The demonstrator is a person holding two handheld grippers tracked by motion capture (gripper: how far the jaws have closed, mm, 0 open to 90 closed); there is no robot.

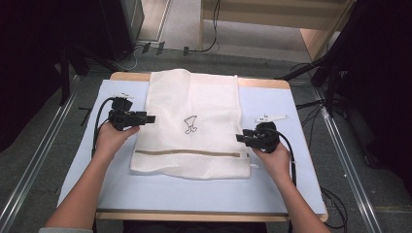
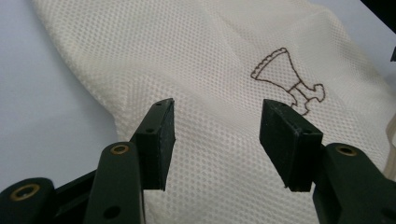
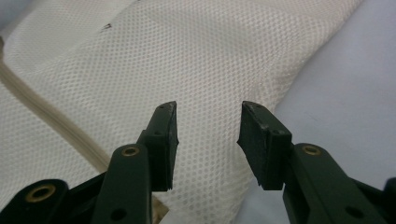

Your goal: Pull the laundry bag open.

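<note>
Mesh laundry bag (image 1: 192,127) spread flat mid-bench (image 1: 121,187), zipper edge nearest the person, ready for folding. Left claw (image 1: 148,118) and right claw (image 1: 240,138) flanking bag's side edges, both spread, pinching nothing, likely poised for regrasping.

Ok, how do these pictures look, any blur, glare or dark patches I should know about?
High view: soft overall, the mesh bag evenly lit, room edges nearly black. Left gripper view: weave and brown logo crisp, no glare. Right gripper view: weave sharp near the jaws, the zipper strip at the left softer.
</note>
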